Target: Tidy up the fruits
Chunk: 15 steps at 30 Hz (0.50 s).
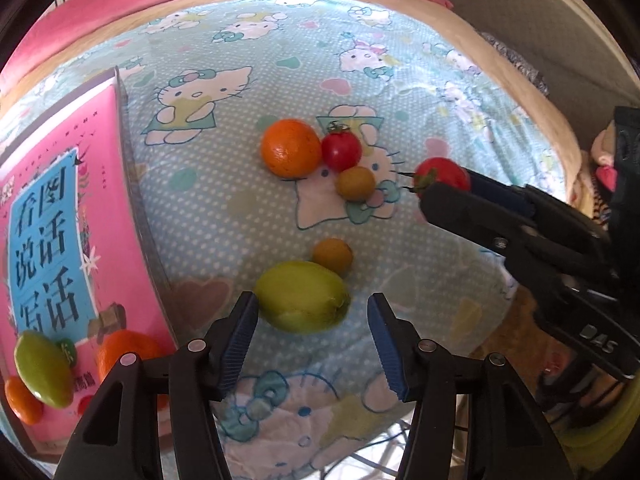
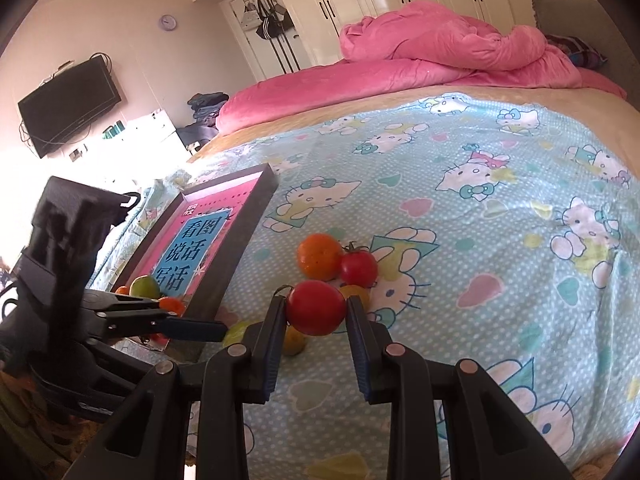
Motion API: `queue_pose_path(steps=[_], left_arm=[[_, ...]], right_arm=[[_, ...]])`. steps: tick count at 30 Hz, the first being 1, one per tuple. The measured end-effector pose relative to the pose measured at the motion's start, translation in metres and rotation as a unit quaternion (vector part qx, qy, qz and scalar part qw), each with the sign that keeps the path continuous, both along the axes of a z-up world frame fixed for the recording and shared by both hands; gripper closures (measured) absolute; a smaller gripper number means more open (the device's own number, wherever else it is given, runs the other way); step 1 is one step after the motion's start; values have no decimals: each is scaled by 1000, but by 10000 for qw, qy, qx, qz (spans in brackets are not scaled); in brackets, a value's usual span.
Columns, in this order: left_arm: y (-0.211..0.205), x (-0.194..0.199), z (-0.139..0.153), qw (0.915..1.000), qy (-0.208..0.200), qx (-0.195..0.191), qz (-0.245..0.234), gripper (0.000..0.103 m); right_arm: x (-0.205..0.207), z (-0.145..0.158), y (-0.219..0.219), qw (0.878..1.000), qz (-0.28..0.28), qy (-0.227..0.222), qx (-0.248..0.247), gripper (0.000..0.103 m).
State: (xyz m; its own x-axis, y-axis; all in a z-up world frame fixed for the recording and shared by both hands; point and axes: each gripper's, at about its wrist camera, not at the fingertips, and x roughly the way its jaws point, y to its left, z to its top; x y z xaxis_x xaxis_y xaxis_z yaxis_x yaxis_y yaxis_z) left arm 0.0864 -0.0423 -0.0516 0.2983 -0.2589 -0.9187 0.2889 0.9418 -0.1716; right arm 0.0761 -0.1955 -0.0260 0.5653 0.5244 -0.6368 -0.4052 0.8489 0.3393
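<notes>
On the far left of the bed sheet (image 1: 248,216) lies the tray (image 1: 122,92) with the pink book cover in it, already carrying a green fruit (image 1: 42,372) and 2 oranges, one (image 1: 120,350) near the tray's edge and one (image 1: 22,398) at the corner, so I judge that is where the rest should go. Just right of the tray, my left claw (image 1: 312,320) points steeply down with its jaws apart around nothing, the big green mango (image 1: 302,296) lying just beyond the tips. If I close too near its rounded end, it could squirt out sideways on the soft sheet and knock the small yellow-brown fruit (image 1: 333,255) that touches its far side. Farther up the sheet sit an orange (image 1: 290,148), a red tomato (image 1: 341,150) and another small yellowish fruit (image 1: 355,183), all touching; a careless sweep from either hand could send them rolling, since the bedding is uneven. To the right, my right claw (image 2: 316,312) is clamped on a second red tomato (image 2: 316,307), lifted clear of the sheet. I am gripping it across its middle, and too hard a squeeze could split the skin, while a slack one could drop it onto the cluster below. Both claws work close together, so their paths toward the tray could cross and collide.
</notes>
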Motion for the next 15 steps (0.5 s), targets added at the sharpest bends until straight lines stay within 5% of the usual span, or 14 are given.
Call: queue_pose_path(steps=[9,15], left_arm=[[-7,9,-7,9999,-74,102,-7,44],[-21,7,-16,9975,-229,637,-187,47]], right_arm=[[1,-5,5,9999,73,73,18,72],[2,-6,5,9999,79,80,17,72]])
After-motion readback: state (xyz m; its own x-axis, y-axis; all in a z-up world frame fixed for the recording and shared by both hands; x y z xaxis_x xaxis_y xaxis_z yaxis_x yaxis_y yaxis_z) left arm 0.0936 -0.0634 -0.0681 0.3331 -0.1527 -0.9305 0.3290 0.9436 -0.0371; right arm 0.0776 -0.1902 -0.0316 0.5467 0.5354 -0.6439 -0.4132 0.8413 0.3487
